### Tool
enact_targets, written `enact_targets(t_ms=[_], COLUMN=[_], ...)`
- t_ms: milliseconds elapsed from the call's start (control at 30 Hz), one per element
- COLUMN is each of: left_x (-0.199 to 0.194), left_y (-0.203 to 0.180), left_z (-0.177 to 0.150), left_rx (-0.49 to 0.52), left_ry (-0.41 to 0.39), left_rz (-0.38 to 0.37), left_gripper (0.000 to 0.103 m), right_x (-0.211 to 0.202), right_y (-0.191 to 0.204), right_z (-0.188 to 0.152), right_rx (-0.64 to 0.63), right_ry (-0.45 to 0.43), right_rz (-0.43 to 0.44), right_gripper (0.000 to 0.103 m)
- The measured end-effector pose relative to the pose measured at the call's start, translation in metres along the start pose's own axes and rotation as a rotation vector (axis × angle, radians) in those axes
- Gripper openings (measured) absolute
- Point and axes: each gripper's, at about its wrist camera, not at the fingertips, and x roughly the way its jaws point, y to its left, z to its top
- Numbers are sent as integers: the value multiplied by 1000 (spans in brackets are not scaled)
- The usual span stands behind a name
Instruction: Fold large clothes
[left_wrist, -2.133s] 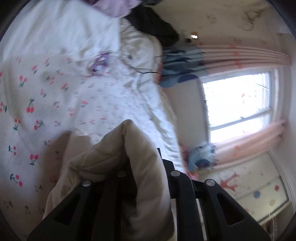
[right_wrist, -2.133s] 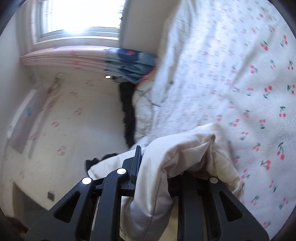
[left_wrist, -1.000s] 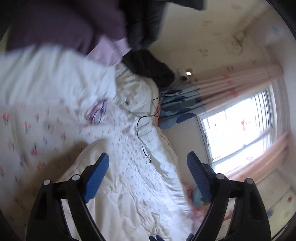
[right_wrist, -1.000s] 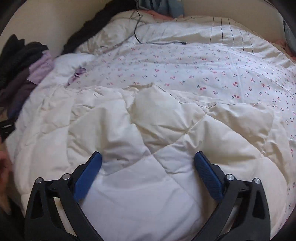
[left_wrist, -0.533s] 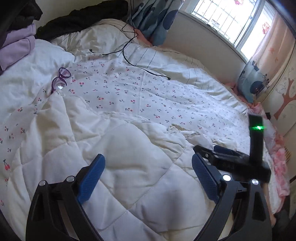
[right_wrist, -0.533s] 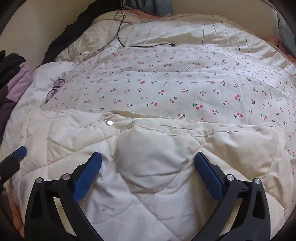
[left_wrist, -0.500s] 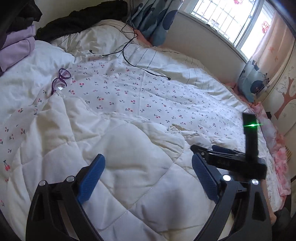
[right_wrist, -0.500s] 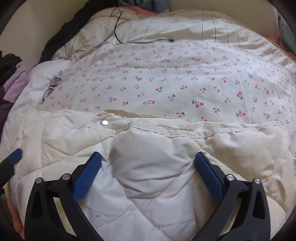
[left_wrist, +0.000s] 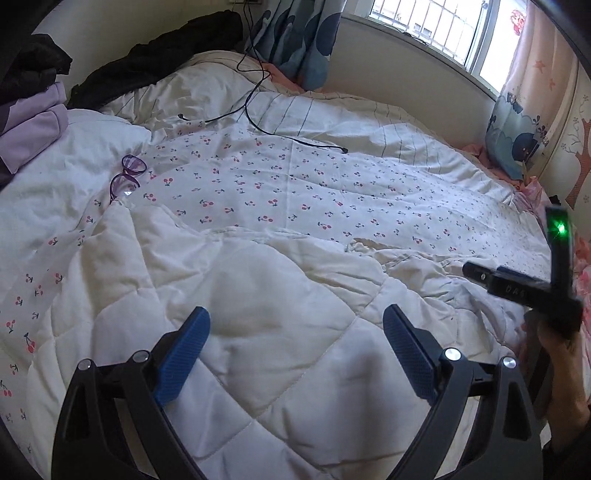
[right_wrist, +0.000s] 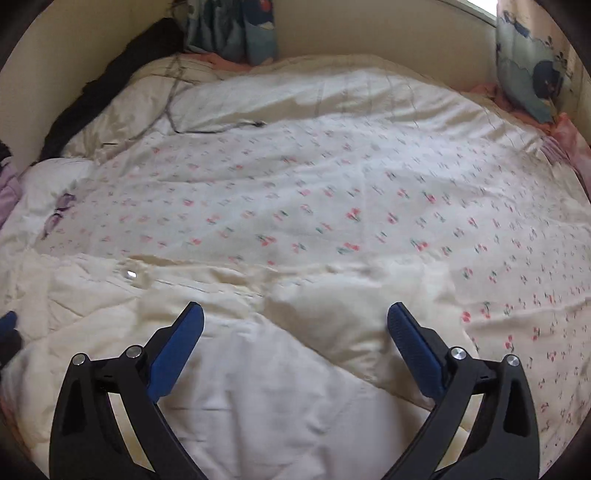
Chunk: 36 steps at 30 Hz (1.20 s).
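Note:
A large cream quilted garment (left_wrist: 266, 325) lies spread flat on the bed's near side, and also fills the lower half of the right wrist view (right_wrist: 258, 369), with a metal snap (right_wrist: 131, 274) near its far edge. My left gripper (left_wrist: 295, 350) is open and empty, hovering just above the garment. My right gripper (right_wrist: 293, 343) is open and empty above the garment's right part. The right gripper's body with a green light (left_wrist: 532, 280) shows at the right edge of the left wrist view.
The bed has a cherry-print sheet (left_wrist: 295, 192). Purple glasses (left_wrist: 127, 177) lie at its left, a black cable (left_wrist: 258, 122) at the back. Purple and dark clothes (left_wrist: 29, 122) are piled far left. A blue pillow (left_wrist: 513, 136) sits by the window.
Both grippers let go of the cream garment, which now lies flat on the bed. In the last half second the right gripper has shifted to the right; the left has barely moved.

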Motion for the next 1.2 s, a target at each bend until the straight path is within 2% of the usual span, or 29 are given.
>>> enact_targets(t_ms=[33,67,100,200,300,333,433,533,600,633,667,733,867,900,1000,1100,1167,1200], left_x=[0,-1,-2,2,3,2,-1,-1,1,3,3,4,3,0,-10,-15,-16,-16], left_y=[0,-1,-3,-6,-11,-13,-18,-19,-20,-21,-24,-30,-37,-38,-36,-30,-26,-24], left_z=[0,-1,-1,-1,-1,-1,-3,-3,-4,-4,-4,-6,-6,-7,-5,-3,-2,-1], left_rx=[-6,-6,5,28,56,69,102,111,109,103,117,156,195,200,195,167,153,144], left_ry=[-1,-6,-12,-6,-12,-15,-28,-32,-19,-13,-15,-12,-14,-22,-52,-55,-45,-39], left_rz=[-10,-19,-9,5,23,29,35,49,56,53,65,84,97,96,81,71,64,59], left_gripper=[91,91,91,91,91,91,91,91,91,91,91,91,91,91,91,91,91,91], right_x=[20,31,32,32,27,17,-30,-56,-25,-14,-16,-18,-23,-28,-61,-69,-38,-9], right_y=[-15,-27,-32,-23,-28,-30,-25,-20,-23,-28,-28,-22,-23,-19,1,18,31,36], right_z=[-11,-17,-17,-14,-12,-11,-12,-33,-53,-62,-63,-61,-53,-50,-36,-22,-24,-31], right_rx=[48,107,129,82,106,115,93,60,53,79,82,51,54,43,-17,-3,-4,-15], right_ry=[53,70,59,66,90,80,-30,-110,-41,-42,-69,-56,-7,-16,-144,-212,-138,-43], right_rz=[9,61,74,27,80,96,133,103,59,75,67,32,33,20,19,83,99,86], right_gripper=[97,97,97,97,97,96,96,96,97,97,97,97,97,97,97,97,97,97])
